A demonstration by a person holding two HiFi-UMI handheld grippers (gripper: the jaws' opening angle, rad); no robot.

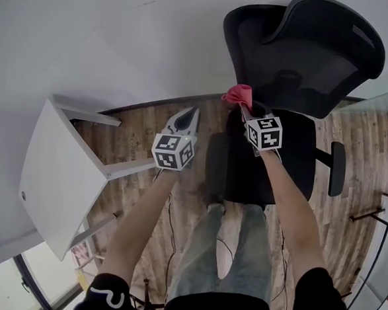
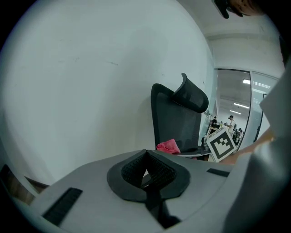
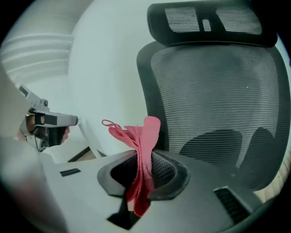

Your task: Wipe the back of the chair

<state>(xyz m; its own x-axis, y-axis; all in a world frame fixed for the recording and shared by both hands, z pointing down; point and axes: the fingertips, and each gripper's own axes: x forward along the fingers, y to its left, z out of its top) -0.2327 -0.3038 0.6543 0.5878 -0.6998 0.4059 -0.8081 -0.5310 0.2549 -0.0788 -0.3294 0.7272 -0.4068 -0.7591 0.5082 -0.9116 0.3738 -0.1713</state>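
A black office chair with a mesh back (image 1: 306,66) (image 3: 213,118) (image 2: 175,118) and a headrest (image 3: 211,20) stands against the white wall. My right gripper (image 1: 243,103) (image 3: 144,154) is shut on a pink cloth (image 1: 238,93) (image 3: 138,150) (image 2: 168,146), held just in front of the lower left of the chair's back, over the seat (image 1: 260,156). My left gripper (image 1: 187,114) (image 2: 146,157) is shut with nothing in it, left of the chair and pointing at the wall.
A white table (image 1: 53,174) stands to the left on the wood floor (image 1: 150,121). The chair's armrests (image 1: 337,169) stick out at both sides. The person's legs (image 1: 219,265) are right behind the seat. A glass partition (image 2: 236,109) lies beyond the chair.
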